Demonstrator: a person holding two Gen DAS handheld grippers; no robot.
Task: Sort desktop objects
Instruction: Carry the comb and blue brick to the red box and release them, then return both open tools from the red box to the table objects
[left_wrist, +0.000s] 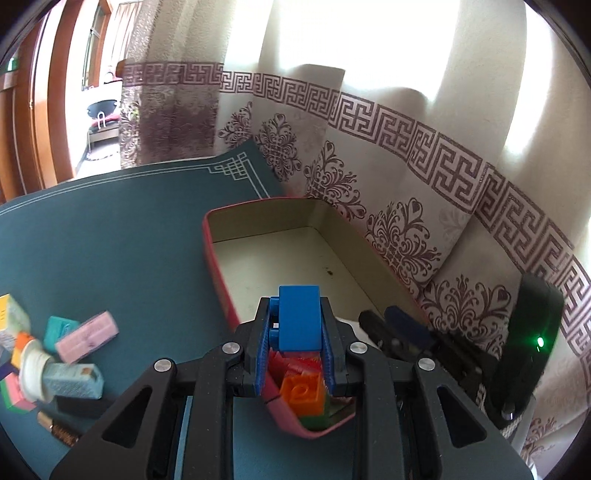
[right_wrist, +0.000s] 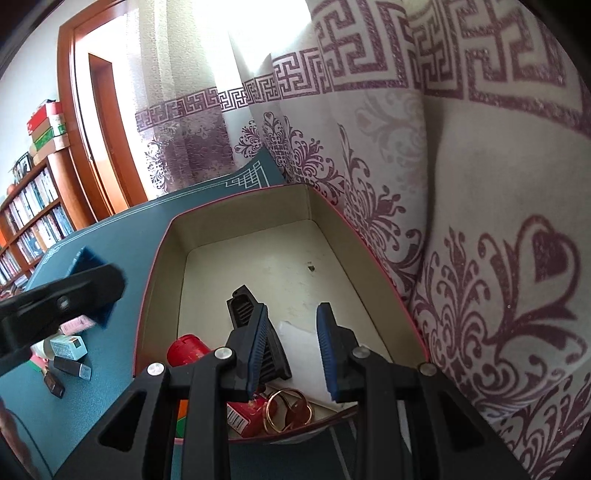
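My left gripper (left_wrist: 298, 314) is shut on a blue toy brick (left_wrist: 298, 318) and holds it above the near end of a pink-rimmed box (left_wrist: 210, 254). Orange and red bricks (left_wrist: 303, 387) lie in the box under it. My right gripper (right_wrist: 291, 332) is open and empty over the same box (right_wrist: 155, 266), above a black comb-like piece (right_wrist: 243, 306), a red cylinder (right_wrist: 186, 347), a red packet (right_wrist: 242, 417) and gold rings (right_wrist: 288, 410). The left gripper (right_wrist: 92, 284) with the brick shows at the left of the right wrist view.
A teal mat (left_wrist: 110, 229) covers the table. Loose items lie at its left: a pink eraser (left_wrist: 86, 336), small boxes (left_wrist: 72, 380), a black stick (right_wrist: 72, 367). A patterned curtain (left_wrist: 406, 155) hangs right behind the box. A bookshelf (right_wrist: 29, 210) stands far left.
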